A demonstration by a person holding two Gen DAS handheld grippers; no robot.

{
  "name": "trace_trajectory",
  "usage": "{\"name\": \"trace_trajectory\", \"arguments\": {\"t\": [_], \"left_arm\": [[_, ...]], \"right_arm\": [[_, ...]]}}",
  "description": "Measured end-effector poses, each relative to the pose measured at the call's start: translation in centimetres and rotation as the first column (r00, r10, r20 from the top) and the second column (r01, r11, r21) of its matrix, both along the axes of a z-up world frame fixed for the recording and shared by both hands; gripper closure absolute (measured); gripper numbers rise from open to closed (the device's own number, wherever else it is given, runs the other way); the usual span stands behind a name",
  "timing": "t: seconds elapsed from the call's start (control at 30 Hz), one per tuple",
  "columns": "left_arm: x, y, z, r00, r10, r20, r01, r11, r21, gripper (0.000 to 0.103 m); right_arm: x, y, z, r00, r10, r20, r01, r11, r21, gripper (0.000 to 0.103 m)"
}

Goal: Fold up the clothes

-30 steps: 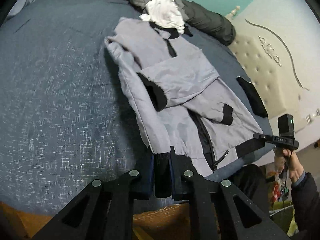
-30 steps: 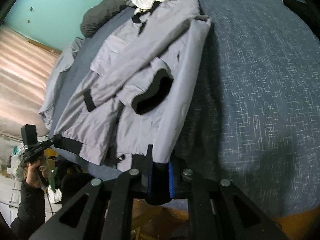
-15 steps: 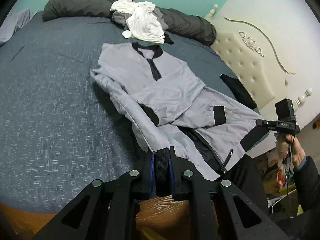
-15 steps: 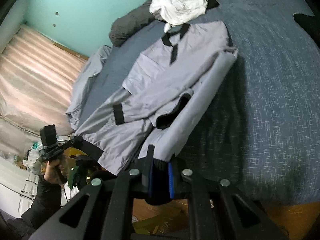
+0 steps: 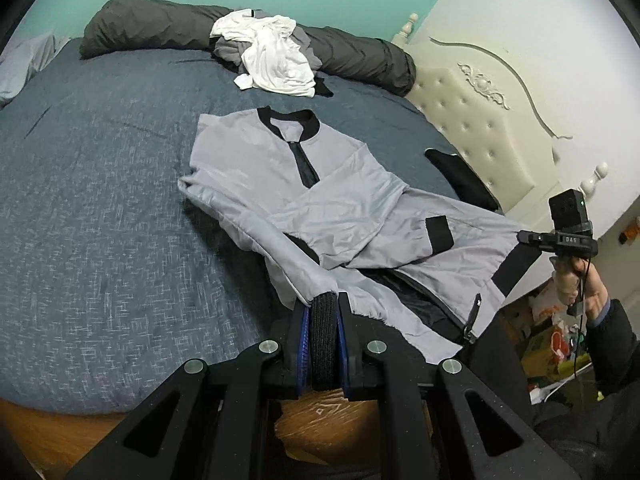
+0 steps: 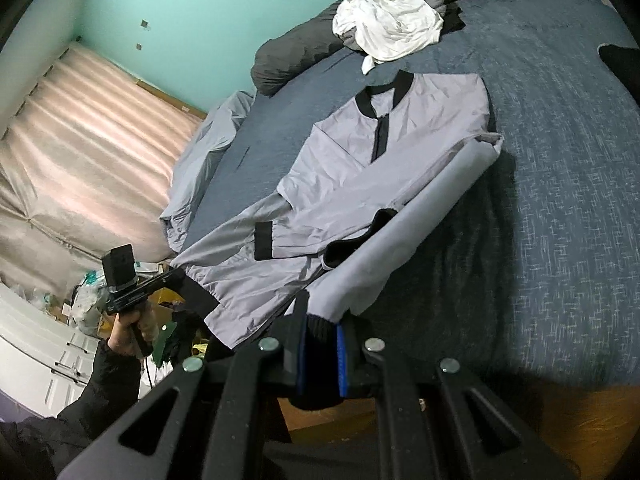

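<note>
A light grey jacket (image 5: 340, 200) with a black collar, cuffs and hem lies collar-away on the blue bedspread (image 5: 100, 200), its sleeves folded across the front. My left gripper (image 5: 324, 306) is shut on one corner of the black ribbed hem, lifted off the bed's near edge. At the right of that view, a hand holds my right gripper (image 5: 524, 238), clamped on the other hem corner. In the right wrist view, the right gripper (image 6: 324, 320) pinches the hem of the jacket (image 6: 360, 184), and the left gripper (image 6: 176, 280) holds the far corner.
A heap of white and grey clothes (image 5: 276, 60) rests against a dark rolled duvet (image 5: 160, 28) at the bed's far side. A black item (image 5: 460, 178) lies by the tufted cream headboard (image 5: 480, 120). A plastic-wrapped mattress (image 6: 80, 140) and white drawers (image 6: 40, 340) stand beside the bed.
Both grippers have risen and drawn back with the hem still clamped. The jacket's lower part has lifted and stretched out straighter; the whole garment now looks farther off.
</note>
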State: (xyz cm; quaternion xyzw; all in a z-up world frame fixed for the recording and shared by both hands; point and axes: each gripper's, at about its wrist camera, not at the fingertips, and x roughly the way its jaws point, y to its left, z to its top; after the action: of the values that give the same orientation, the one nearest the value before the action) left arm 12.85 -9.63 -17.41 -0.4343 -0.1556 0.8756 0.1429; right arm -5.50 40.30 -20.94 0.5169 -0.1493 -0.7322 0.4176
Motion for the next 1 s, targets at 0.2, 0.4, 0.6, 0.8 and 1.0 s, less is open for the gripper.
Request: {"name": "trace_trajectory", "arguments": {"t": [0.2, 0.4, 0.6, 0.8, 1.0], "left_arm": [[-1.5, -0.6, 0.9, 1.000, -0.009, -0.007, 0.009, 1.000, -0.002, 0.090], [-6.0, -1.2, 1.9, 1.000, -0.007, -0.010, 0.007, 1.000, -0.010, 0.090], [-13.9, -3.5, 2.4, 1.000, 0.015, -0.011, -0.015, 1.000, -0.003, 0.090], [-23.2, -6.7, 1.8, 0.998, 0.059, 0.023, -0.059, 0.998, 0.026, 0.090], [-32.3, -8.7, -0.5, 0.995, 0.083, 0.063, -0.085, 0.996, 0.023, 0.090]], "right_arm": [[-0.8, 0.0, 0.5, 1.000, 0.017, -0.005, -0.017, 1.000, 0.004, 0.093], [-3.5, -0.6, 0.9, 1.000, 0.010, 0.004, -0.010, 1.000, -0.006, 0.092], [-9.3, -2.3, 2.2, 1.000, -0.014, 0.023, 0.014, 1.000, -0.005, 0.092], [-17.7, -3.9, 3.0, 0.997, -0.069, 0.046, 0.068, 0.998, 0.009, 0.092], [-26.4, -5.7, 2.6, 0.991, -0.122, 0.047, 0.119, 0.991, 0.060, 0.092]]}}
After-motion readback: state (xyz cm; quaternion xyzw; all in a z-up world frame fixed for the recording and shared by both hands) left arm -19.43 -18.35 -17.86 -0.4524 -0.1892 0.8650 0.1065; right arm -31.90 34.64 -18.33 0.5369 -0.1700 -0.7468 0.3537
